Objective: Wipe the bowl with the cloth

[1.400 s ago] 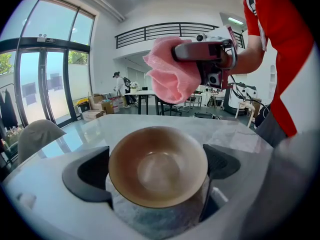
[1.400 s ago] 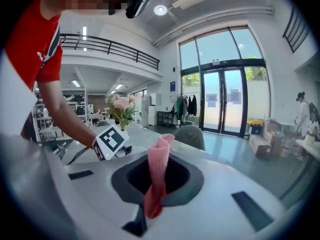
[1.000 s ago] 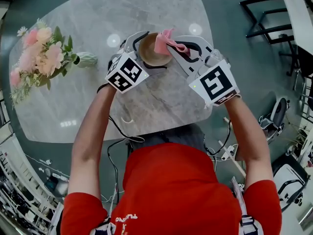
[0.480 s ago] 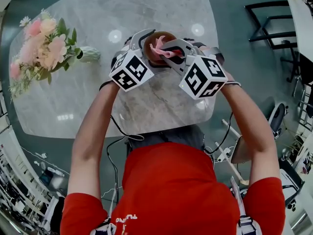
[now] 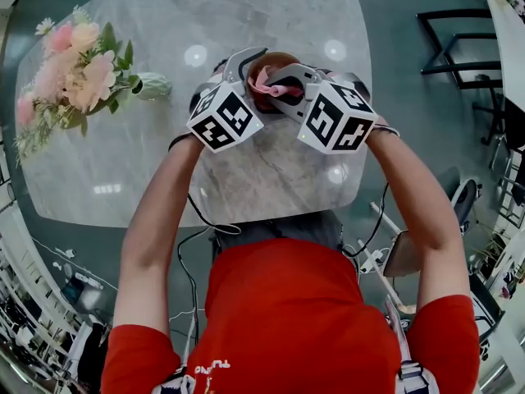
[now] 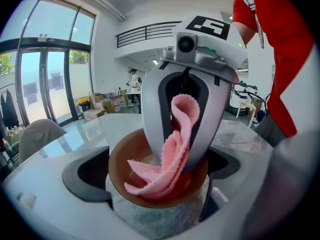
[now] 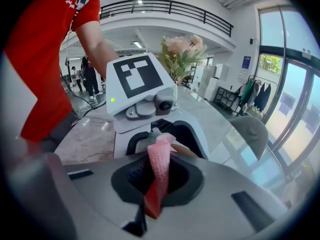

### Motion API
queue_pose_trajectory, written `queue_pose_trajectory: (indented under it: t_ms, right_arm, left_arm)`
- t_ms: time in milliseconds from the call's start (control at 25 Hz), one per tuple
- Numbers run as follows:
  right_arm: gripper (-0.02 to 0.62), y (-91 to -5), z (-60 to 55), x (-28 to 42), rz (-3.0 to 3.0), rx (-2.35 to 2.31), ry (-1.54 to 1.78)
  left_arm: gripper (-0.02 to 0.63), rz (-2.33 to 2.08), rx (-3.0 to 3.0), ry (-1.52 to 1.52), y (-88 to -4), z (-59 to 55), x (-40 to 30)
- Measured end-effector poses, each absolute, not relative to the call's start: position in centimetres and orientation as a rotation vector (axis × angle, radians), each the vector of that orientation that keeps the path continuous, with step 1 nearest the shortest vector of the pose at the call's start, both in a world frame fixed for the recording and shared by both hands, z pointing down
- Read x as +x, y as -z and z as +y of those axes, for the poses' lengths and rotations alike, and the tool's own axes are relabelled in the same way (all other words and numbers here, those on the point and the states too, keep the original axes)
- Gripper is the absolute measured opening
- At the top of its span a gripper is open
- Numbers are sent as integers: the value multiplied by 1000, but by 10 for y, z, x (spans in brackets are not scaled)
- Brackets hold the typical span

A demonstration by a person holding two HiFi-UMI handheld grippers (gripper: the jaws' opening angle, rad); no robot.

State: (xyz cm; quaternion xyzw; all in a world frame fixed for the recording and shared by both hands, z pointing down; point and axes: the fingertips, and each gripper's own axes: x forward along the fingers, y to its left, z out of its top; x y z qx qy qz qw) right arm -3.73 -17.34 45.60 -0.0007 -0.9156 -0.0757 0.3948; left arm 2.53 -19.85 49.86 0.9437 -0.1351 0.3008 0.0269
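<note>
So I'm clamping the bowl (image 6: pixel 122 160) across its width with the left gripper (image 6: pixel 159 194), one jaw on each side of its speckled grey outside. The right gripper (image 7: pixel 156 184) is pointing down into it from above, jaws pinched together on the pink cloth (image 6: pixel 165 169).

The upper part of the cloth is bunching up in a loop between the right jaws. The loose end is folding and flopping onto the brown inside of the bowl. Apart from that there's nothing in the bowl that I can see, no liquid or scraps.

The bowl is sitting over the far middle of the marble table (image 5: pixel 164 162), but I can't tell if it's resting on it or lifted a bit.

Handling-wise, I'm guessing the cloth is light and totally limp, with a nubbly weave that should drag nicely on the glaze. A pinch near the middle like this one leaves enough tail to do the wiping.

The bowl looks like stiff ceramic, smooth inside, so probably slippery and chippable. I'd say a grip across the outer wall below the rim is the right one. I'm treating a hard push from the right jaws as the main risk, since it could twist the bowl in the left grip.
</note>
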Motion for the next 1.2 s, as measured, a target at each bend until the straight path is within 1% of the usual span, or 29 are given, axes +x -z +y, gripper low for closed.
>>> queue_pose_trajectory:
  t_ms: [240,560,960,1200]
  right_arm:
    - [9,-463,-180,-48,-2307,8,239]
    - [9,-470,-207,-49,-2223,167,338]
    - [8,-473,-230,-21,-2063,305,343]
    - [8,-471,-226,3,-1983,309,263]
  left_arm:
    - [581,-421,2914,-933,-498,-199,26]
    - [581,-424,2913,-931,-498,-199,26]
    - [581,-428,2911,-937,-499,-199,25]
    - [581,-430,2909,-941,-498,-199,26]
